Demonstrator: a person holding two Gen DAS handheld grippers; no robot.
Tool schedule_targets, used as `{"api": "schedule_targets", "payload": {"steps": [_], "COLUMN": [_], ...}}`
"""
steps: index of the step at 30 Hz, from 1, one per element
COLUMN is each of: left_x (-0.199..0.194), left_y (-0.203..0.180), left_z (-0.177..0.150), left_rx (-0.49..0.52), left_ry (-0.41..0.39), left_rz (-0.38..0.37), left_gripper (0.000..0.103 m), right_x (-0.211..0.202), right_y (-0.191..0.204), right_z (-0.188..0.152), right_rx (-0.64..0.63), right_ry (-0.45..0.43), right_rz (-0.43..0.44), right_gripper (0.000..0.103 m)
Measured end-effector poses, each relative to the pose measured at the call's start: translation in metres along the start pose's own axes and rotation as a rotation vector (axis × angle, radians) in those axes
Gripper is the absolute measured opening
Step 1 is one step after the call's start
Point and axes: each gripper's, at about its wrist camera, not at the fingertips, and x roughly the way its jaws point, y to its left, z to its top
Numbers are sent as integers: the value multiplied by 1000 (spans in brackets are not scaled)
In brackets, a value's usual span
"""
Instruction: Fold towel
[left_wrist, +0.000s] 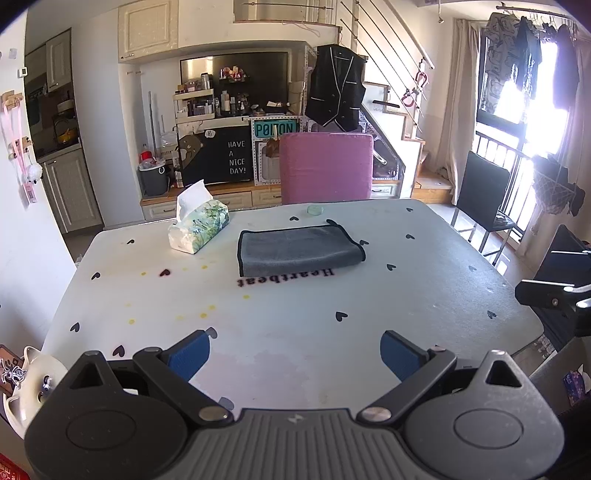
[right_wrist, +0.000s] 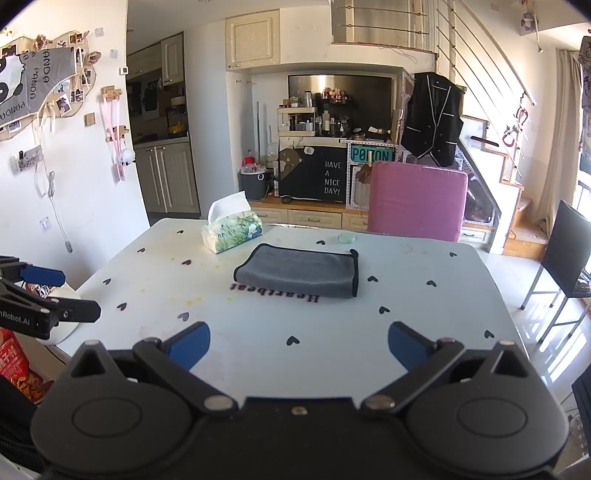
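The left tool (left_wrist: 295, 354) hangs over the near edge of the tabletop (left_wrist: 295, 332) with its blue-padded fingers (left_wrist: 188, 354) spread wide and nothing between them. The right tool (right_wrist: 299, 345) sits in much the same pose beside it, blue pads (right_wrist: 406, 343) wide apart and holding nothing (each one also shows at the edge of the other's view, the left tool at the far left of the right wrist camera).

Beyond both, well apart from the fingertips, the towel (left_wrist: 299, 251) lies folded flat near the middle of the tabletop. It is grey with a dark trim, a neat rectangle, and its near edge partly covers the printed word "Heartbeat" (left_wrist: 288, 277). The cloth on the tabletop is pale and dotted with small black hearts, with a few yellowish stains towards the left.

To the left of the towel and a little farther back stands a tissue pack (left_wrist: 197, 229) with a white sheet poking up, near the towel but not touching it. Behind the towel, close to the far edge, lies a small round pale-green disc (left_wrist: 315, 209). A pink chair (left_wrist: 327, 168) is pushed up to the far side, and a black chair (left_wrist: 484, 195) stands off to the right by the window.
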Motion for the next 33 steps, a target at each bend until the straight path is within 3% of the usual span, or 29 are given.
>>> {"api": "schedule_targets", "payload": {"steps": [33], "left_x": [0], "left_y": [2], "left_z": [-1], "left_rx": [-1], "left_ry": [0], "left_rz": [-1], "left_gripper": [98], "right_x": [4], "right_y": [0], "right_z": [-1], "right_rx": [-3], "right_ry": [6], "right_rz": [4], "right_gripper": [103]}}
